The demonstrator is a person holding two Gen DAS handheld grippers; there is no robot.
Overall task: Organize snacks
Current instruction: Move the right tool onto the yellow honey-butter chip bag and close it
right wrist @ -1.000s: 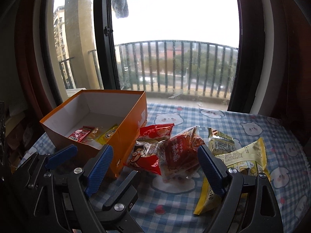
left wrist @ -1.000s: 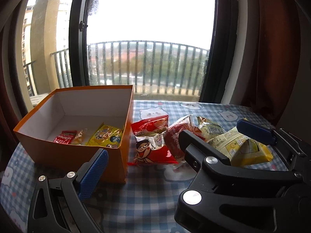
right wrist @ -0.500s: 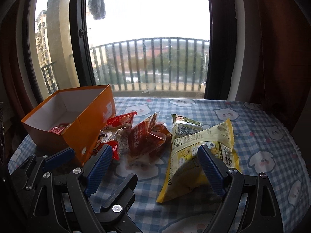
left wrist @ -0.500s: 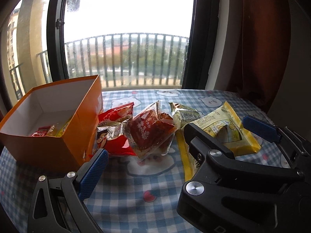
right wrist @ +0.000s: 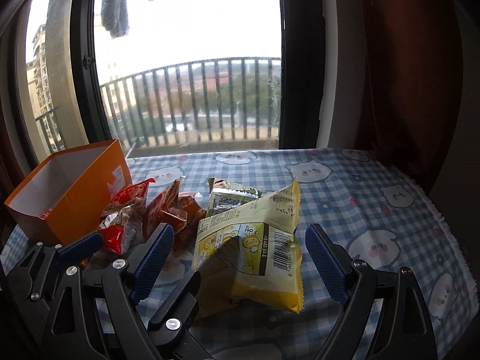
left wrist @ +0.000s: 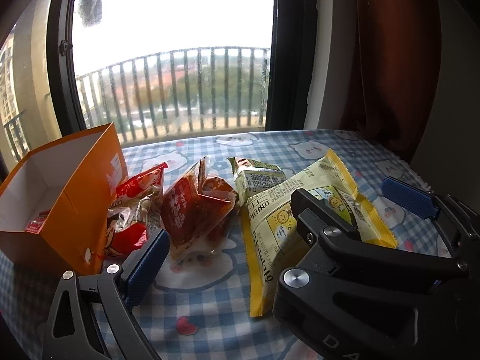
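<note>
Right gripper (right wrist: pixel 240 258) jaws spread wide around the yellow snack bag (right wrist: pixel 252 246), not pinching; left gripper (right wrist: pixel 126 243) apart too, beside the orange box (right wrist: pixel 75 198)

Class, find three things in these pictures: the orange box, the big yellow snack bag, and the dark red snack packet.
orange box (right wrist: pixel 90 198), right wrist view, on its outer side wall.
yellow snack bag (right wrist: pixel 252 249), right wrist view, on its printed front.
dark red snack packet (left wrist: pixel 192 210), left wrist view, on its front face.
</note>
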